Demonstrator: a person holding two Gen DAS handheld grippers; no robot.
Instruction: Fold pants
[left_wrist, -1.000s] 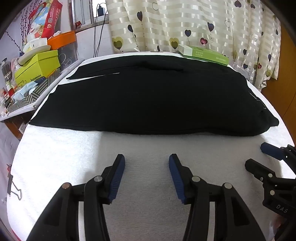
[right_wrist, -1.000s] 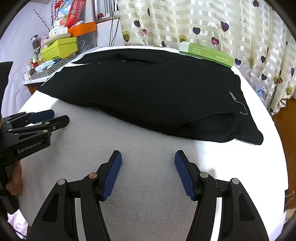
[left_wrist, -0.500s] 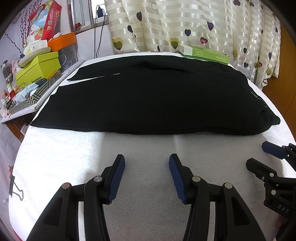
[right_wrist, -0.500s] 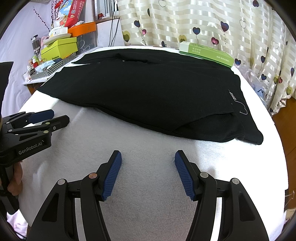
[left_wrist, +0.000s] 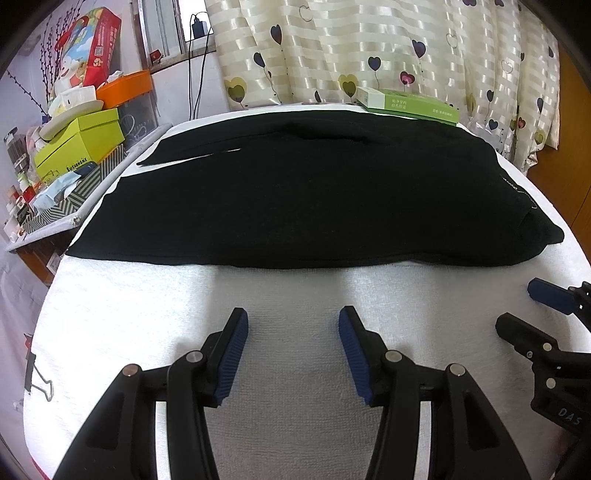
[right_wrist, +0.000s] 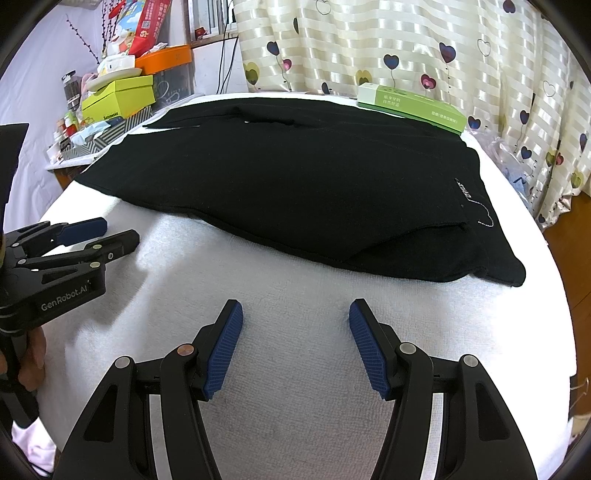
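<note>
A table (left_wrist: 110, 314) covered with a white towel (left_wrist: 295, 295) carried black pants (left_wrist: 295, 199) spread flat ahead of both tongs' tips. Beyond the pants, at the far edge toward the right, lay a green box (left_wrist: 406, 105). A binder clip (left_wrist: 37, 380) gripped the cloth's left edge.
</note>
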